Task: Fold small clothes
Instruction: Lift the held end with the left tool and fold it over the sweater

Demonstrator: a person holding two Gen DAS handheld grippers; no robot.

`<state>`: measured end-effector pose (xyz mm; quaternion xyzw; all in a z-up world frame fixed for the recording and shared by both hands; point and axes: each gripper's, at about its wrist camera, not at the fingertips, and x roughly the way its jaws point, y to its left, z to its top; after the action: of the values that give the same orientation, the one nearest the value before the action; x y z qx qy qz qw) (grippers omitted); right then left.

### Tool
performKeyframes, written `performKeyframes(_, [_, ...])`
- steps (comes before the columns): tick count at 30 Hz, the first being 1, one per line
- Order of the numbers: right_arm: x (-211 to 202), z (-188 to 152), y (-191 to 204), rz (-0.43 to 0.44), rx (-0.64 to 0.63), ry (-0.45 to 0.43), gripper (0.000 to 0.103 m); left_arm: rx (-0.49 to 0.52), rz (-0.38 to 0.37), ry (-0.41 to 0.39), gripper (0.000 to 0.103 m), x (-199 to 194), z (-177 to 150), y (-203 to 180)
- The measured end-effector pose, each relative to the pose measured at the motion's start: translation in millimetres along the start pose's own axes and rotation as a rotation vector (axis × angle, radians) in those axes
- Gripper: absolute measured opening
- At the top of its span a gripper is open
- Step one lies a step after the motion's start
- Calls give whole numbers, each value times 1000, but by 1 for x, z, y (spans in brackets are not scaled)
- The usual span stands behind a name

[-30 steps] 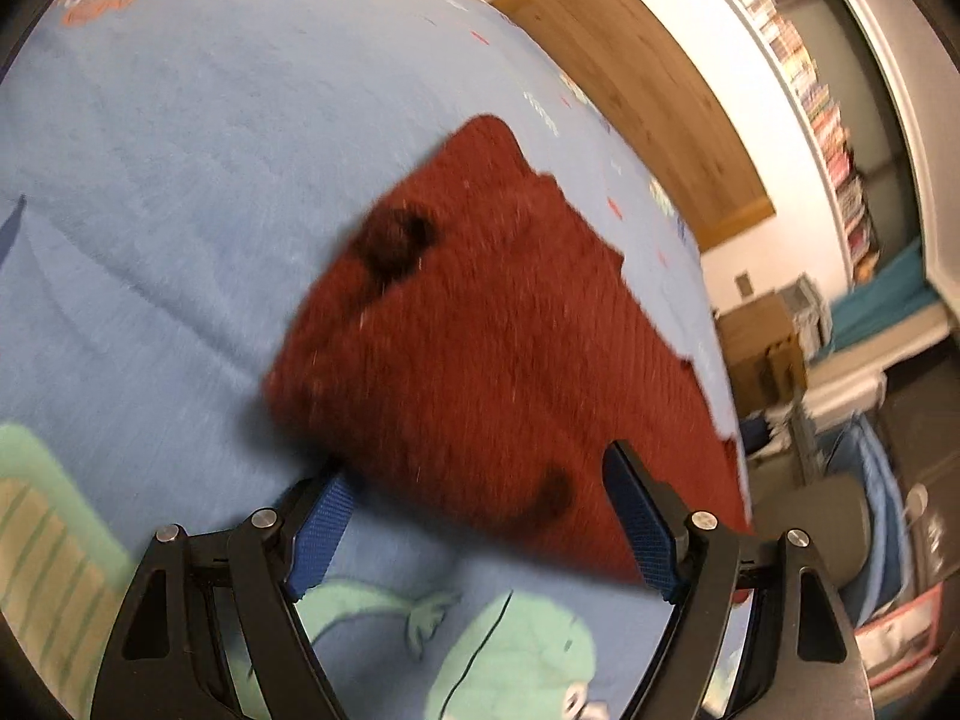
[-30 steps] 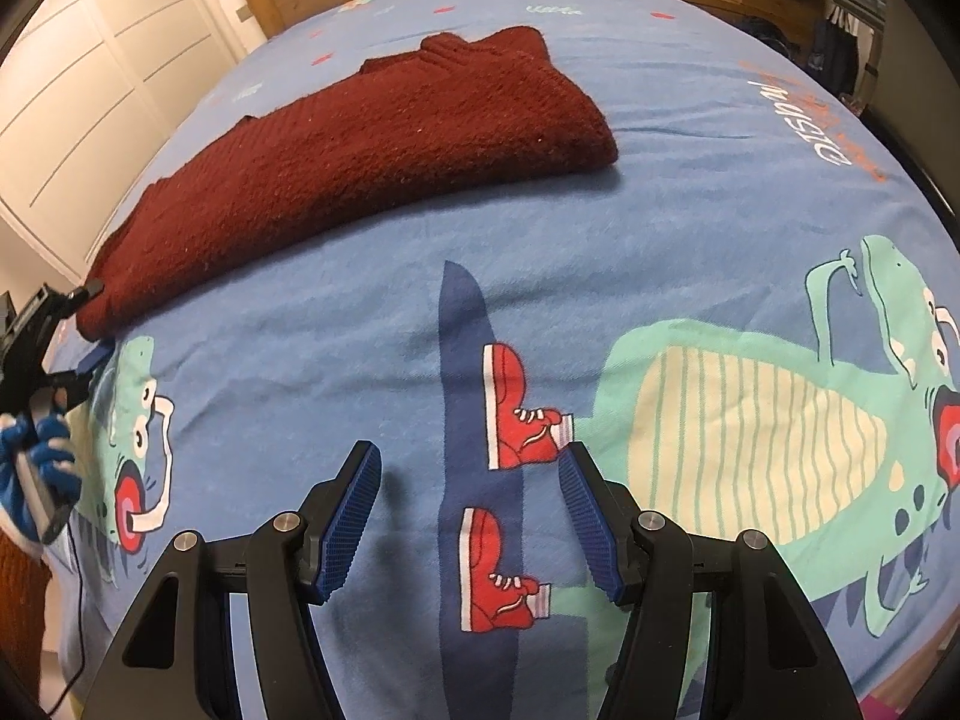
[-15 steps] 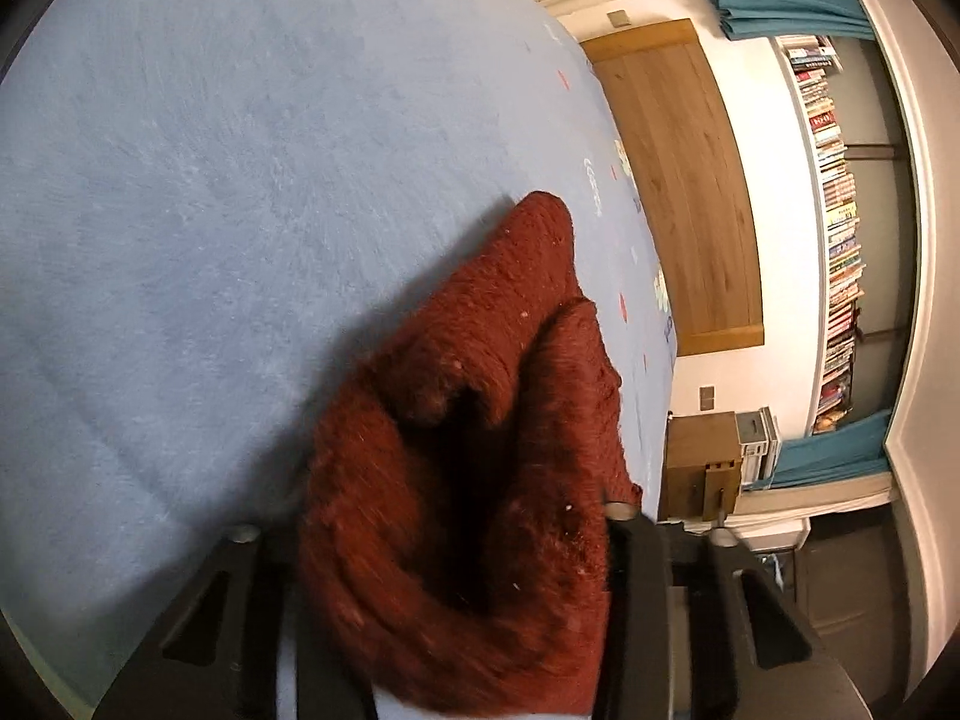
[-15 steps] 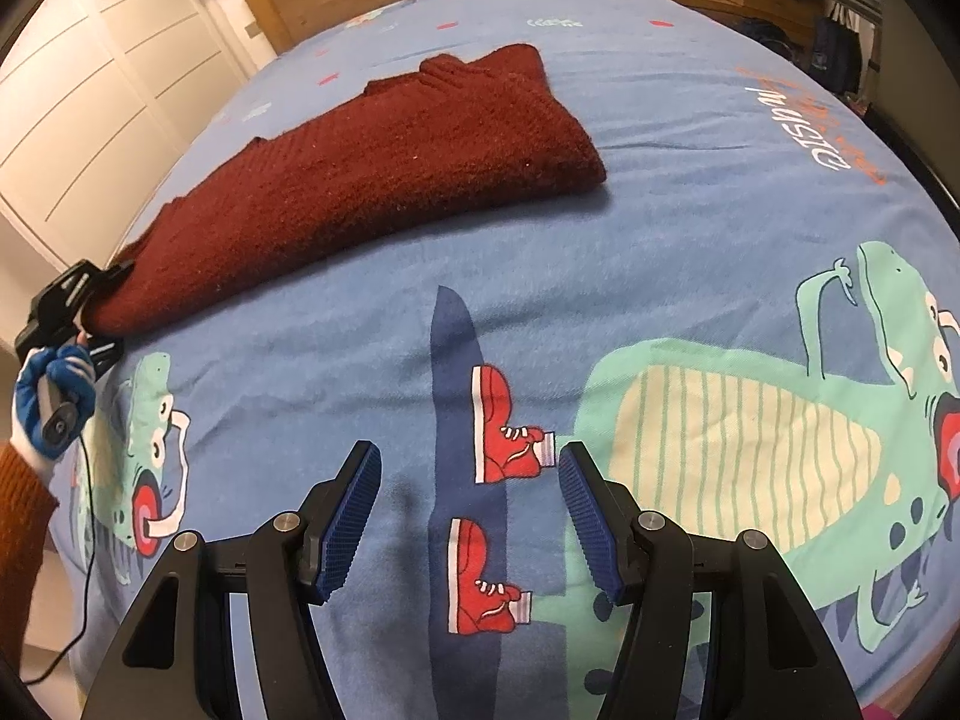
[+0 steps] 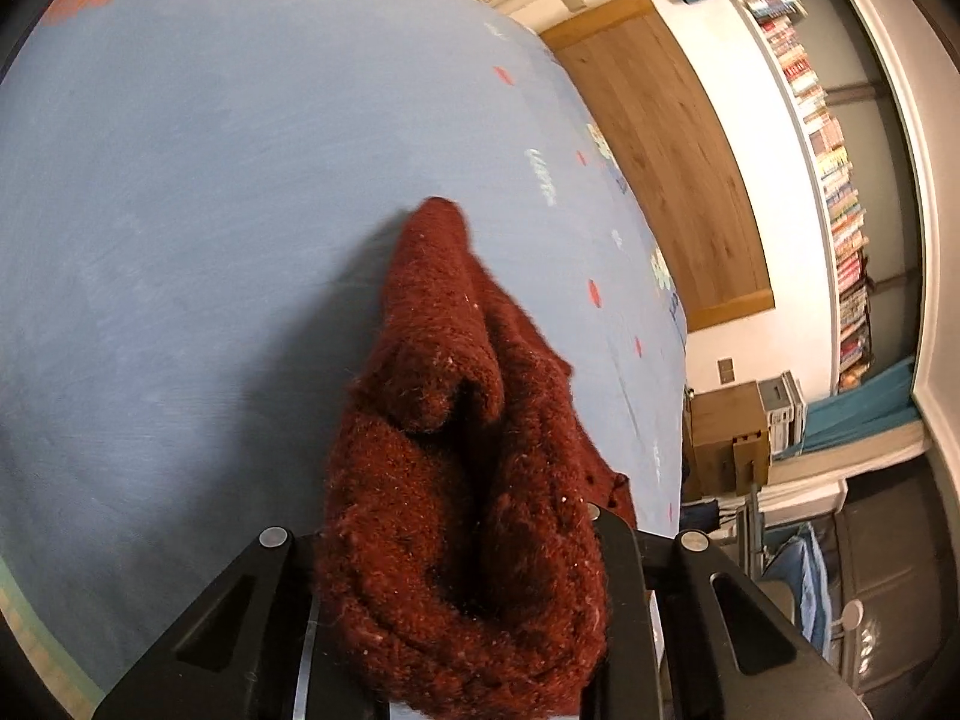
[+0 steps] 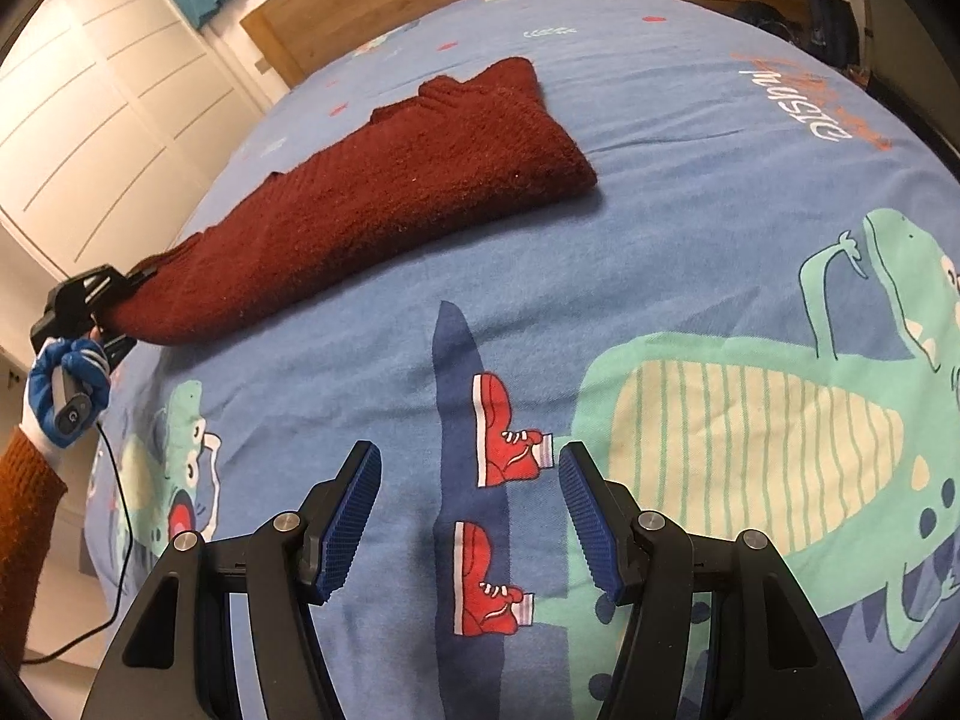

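Maroon knit pinched at one end, ready to carry over.

We have just closed our left gripper (image 5: 456, 612) on the near end of the sweater (image 6: 384, 192), lifting it so the rest trails flat across the bed (image 6: 690, 228); our right gripper (image 6: 471, 516) hovers with its jaws half open and empty, free to take another edge.

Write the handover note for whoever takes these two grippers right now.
Left gripper: jaws have just been closing, now clamped on the near end of the dark red knitted garment.
Right gripper: open, empty, above the blue dinosaur-print bedspread.
Garment: lies long and narrow across the bedspread, far end flat.
Left: bring the gripped end over, then finish folding.
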<state>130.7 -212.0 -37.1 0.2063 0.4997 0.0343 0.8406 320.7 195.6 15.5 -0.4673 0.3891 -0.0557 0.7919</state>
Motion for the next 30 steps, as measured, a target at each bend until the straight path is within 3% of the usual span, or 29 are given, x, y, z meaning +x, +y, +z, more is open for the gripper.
performKeyframes(8, [-10, 7, -6, 48, 22, -36, 63, 37, -12, 23, 17, 26, -28, -51])
performKeyframes(17, [-22, 14, -13, 97, 45, -76, 63, -15, -169, 88, 17, 58, -56, -95])
performKeyframes(22, [-30, 16, -23, 104, 54, -96, 63, 23, -234, 152, 17, 83, -82, -139])
performKeyframes(26, [-34, 15, -35, 99, 81, -107, 63, 42, -244, 222, 17, 111, -111, -160])
performKeyframes(30, [-39, 11, -46, 88, 100, -108, 63, 110, -194, 294, 17, 141, -154, -172])
